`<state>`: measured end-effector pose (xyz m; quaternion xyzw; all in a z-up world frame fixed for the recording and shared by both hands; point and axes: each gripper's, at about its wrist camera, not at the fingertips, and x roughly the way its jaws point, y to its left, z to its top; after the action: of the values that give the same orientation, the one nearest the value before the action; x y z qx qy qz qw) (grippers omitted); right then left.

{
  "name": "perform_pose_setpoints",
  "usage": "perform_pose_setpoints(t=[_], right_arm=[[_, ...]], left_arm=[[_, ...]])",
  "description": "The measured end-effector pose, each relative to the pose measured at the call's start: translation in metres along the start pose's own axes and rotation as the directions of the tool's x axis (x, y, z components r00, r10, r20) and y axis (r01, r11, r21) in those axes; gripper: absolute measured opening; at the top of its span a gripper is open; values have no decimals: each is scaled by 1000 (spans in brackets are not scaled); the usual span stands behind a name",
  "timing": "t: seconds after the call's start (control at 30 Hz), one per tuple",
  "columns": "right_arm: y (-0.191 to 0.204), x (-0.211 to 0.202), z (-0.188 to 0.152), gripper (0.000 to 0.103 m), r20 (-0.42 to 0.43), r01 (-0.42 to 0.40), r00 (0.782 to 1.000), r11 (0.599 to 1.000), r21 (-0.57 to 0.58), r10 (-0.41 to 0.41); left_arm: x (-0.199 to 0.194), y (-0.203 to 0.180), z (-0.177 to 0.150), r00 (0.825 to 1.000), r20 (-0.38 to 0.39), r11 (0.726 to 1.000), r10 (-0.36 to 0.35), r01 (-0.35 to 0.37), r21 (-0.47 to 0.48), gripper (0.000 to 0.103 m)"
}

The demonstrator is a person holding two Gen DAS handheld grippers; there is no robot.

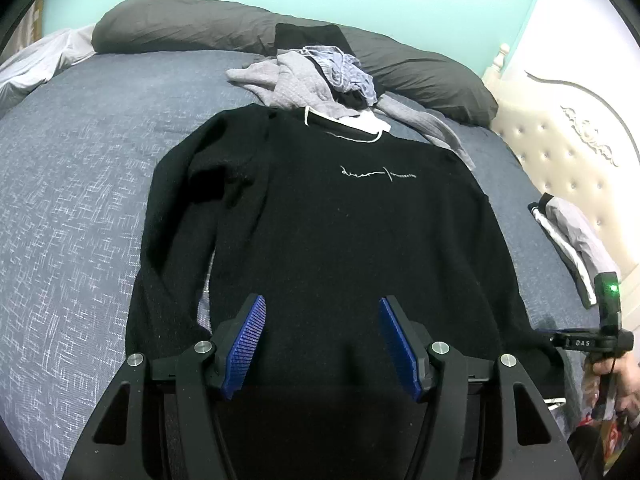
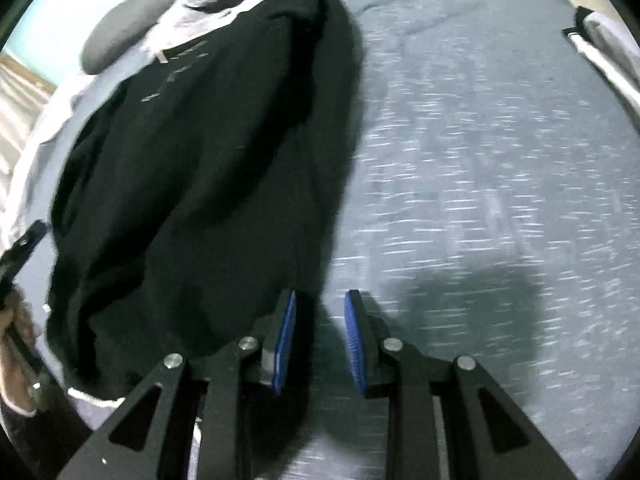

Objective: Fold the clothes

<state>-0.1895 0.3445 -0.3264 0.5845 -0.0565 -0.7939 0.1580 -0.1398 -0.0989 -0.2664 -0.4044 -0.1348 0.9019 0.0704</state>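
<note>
Sweater (image 1: 320, 220) lies flat on blue-grey bedspread (image 1: 80, 200) below grey pillows (image 1: 180, 28).

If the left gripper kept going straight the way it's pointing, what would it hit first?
Most likely the black sweater: the open left gripper points down at its lower front, spread flat on the bed. Nothing shows in between, though depth is hard to judge.

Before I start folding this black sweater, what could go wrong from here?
The black sweater has its collar against the unfolded clothes pile, so a fold could drag those in. The right gripper hovers open just off the sweater's side edge, over the bedspread; closing there might pinch bedding instead.
</note>
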Motion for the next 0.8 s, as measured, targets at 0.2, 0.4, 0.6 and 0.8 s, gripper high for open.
perform_pose_setpoints(t=[0.2, 0.4, 0.6, 0.8], right_arm=[[20, 1, -5, 18, 6, -40, 999, 997, -67, 40], [28, 3, -9, 12, 8, -94, 995, 991, -91, 95], [49, 2, -1, 11, 17, -164, 986, 977, -133, 168], [67, -2, 11, 11, -22, -229, 973, 954, -195, 229]], left_arm=[[-1, 0, 0, 1000, 0, 1000, -3, 3, -1, 63], [-1, 0, 0, 1000, 2, 1000, -5, 5, -3, 63], [-2, 2, 1, 1000, 6, 1000, -1, 1, -5, 63], [-2, 3, 2, 1000, 5, 1000, -1, 1, -6, 63]])
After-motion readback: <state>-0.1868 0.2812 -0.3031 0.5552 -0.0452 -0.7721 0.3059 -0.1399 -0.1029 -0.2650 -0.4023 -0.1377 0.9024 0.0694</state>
